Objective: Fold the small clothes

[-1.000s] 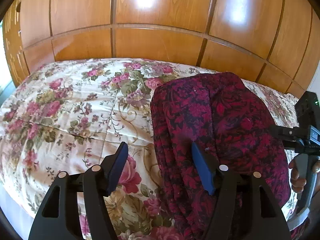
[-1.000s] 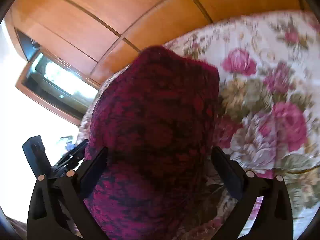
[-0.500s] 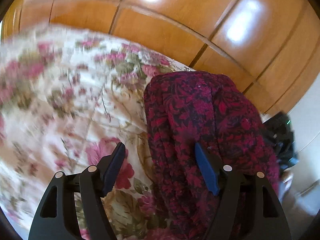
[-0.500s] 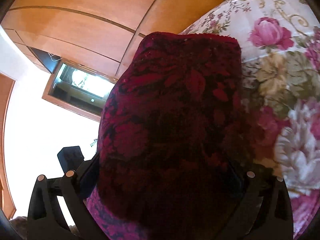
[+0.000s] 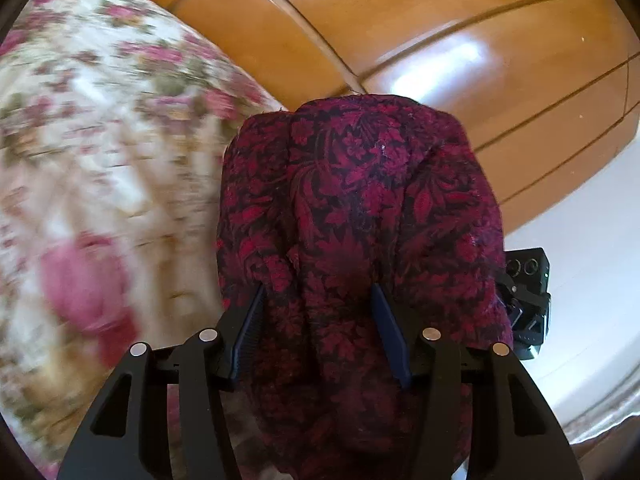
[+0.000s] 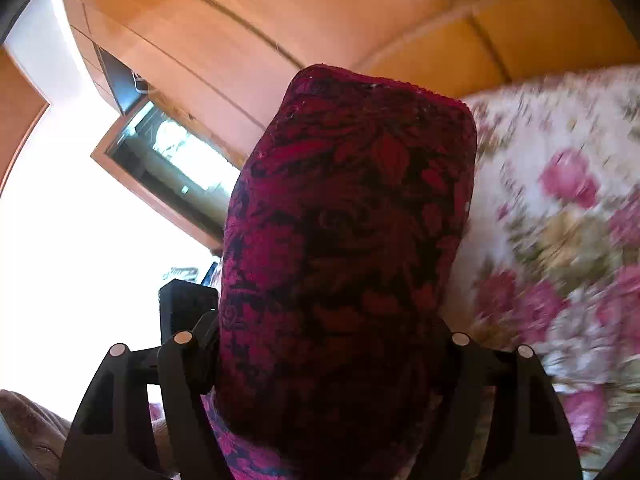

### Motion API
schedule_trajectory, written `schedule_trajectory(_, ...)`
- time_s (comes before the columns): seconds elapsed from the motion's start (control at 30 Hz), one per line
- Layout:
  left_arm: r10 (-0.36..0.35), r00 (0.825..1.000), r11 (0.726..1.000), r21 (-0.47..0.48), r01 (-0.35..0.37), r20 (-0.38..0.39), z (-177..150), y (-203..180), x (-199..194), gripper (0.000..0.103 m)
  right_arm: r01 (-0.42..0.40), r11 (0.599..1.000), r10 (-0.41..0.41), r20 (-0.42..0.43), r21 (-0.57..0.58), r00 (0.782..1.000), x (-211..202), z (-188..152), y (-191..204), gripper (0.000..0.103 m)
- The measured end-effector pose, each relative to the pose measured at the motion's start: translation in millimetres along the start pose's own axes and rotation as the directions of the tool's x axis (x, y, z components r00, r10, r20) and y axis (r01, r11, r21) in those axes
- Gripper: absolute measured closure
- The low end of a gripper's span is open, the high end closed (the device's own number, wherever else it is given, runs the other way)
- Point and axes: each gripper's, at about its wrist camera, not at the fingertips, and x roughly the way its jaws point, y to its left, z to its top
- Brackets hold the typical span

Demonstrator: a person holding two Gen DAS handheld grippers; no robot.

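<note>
1. My left gripper (image 5: 318,320) has just been closing; its blue pads press a bunched dark crimson floral-patterned garment (image 5: 360,208).
2. My right gripper (image 6: 328,344), likewise closing, has the same cloth between its fingers, which it hides.
3. The garment hangs above a cream floral quilted bedspread (image 5: 100,152).

A: What fills the right wrist view?
B: The red-and-black patterned cloth (image 6: 348,240) bunched between the right gripper (image 6: 332,344), whose fingers have just been closing; the floral bedspread (image 6: 560,220) lies blurred beside it.
</note>
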Motion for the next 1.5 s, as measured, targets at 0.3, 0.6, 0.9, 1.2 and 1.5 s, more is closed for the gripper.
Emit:
schedule_trajectory(0.3,-0.068,0.987,0.97,0.224,0.1,-0.147,58.9,-130.8,150.6,0.05,0.159,0.987,-0.163,0.289,0.038,0.943,-143.8,36.3,-41.3,0.033)
schedule_trajectory(0.6,0.288,0.914,0.851,0.514,-0.108,-0.286,10.4,-213.6,317.8,0.049,0.329,0.856,-0.463,0.31,0.398,0.831,-230.8,-19.7,-178.6,0.032)
schedule_trajectory(0.9,0.417,0.909,0.68,0.657,-0.325,0.018,-25.9,-234.5,280.0,0.047,0.493,0.772,-0.616,0.28,0.401,0.736,-235.6,-41.8,-161.9,0.014)
schedule_trajectory(1.2,0.532,0.847,0.714,0.533,-0.454,0.01,-8.6,-208.4,278.3,0.058,0.807,0.56,-0.822,0.245,0.188,0.514,-212.7,5.0,-96.6,0.031)
schedule_trajectory(1.5,0.482,0.87,0.726,0.508,-0.464,0.106,-0.5,-211.4,237.9,0.056,0.895,0.436,-0.893,0.165,0.091,0.418,-135.7,41.3,-139.2,0.029)
